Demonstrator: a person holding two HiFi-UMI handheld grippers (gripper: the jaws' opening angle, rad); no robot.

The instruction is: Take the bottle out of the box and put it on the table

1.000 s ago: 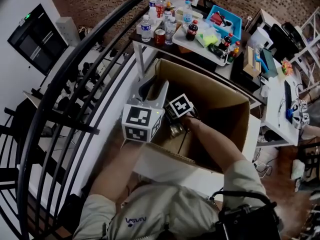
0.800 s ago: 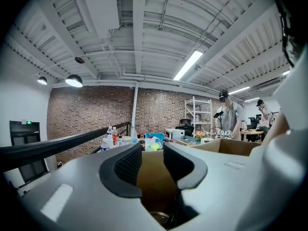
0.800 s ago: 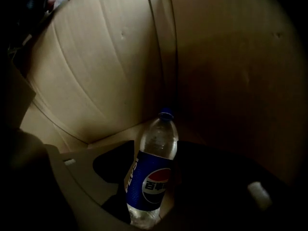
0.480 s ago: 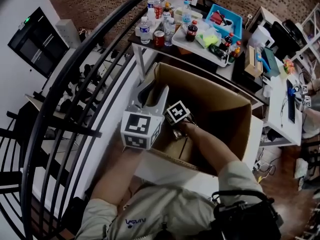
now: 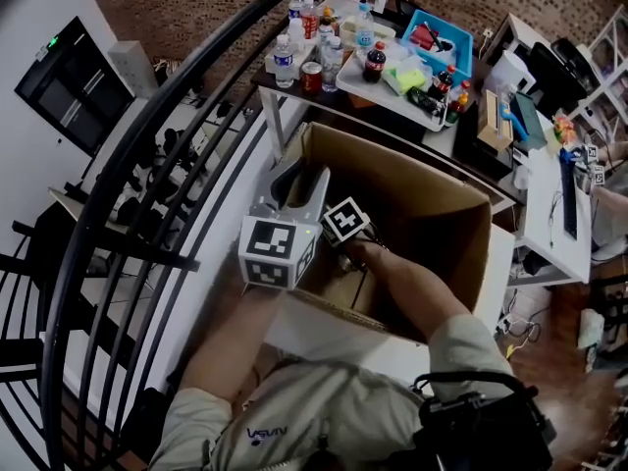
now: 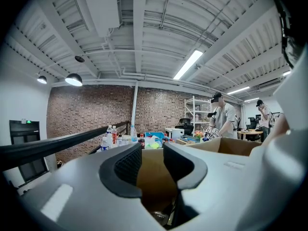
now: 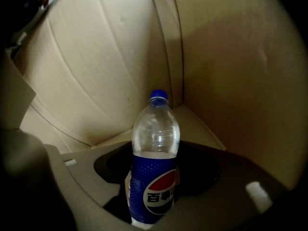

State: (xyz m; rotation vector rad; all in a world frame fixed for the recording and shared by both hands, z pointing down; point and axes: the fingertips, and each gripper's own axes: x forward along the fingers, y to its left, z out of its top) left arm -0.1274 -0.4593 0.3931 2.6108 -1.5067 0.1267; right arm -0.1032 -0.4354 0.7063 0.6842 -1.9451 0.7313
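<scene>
Black metal railing (image 5: pixel 128 194) curves down the left of the head view. Beside it, at centre, the left gripper (image 6: pixel 152 165) is held level above the box (image 5: pixel 432 214) rim, its grey moulded jaws apart, dark ribbed pads holding nothing. Just right of it, the right gripper (image 7: pixel 159 177) reaches steeply down into the tan cardboard box, its jaws closing around the bottle (image 7: pixel 155 134) but not yet pressing on it. The bottle stands upright in a bottom corner where creased flaps meet smooth matte walls. It is clear, rounded plastic with a blue cap and a glossy blue label bearing a red, white and blue roundel. The task looks barely begun: the grasp, the lift and the placing on the crowded table (image 5: pixel 324 96), at upper centre, all remain.
</scene>
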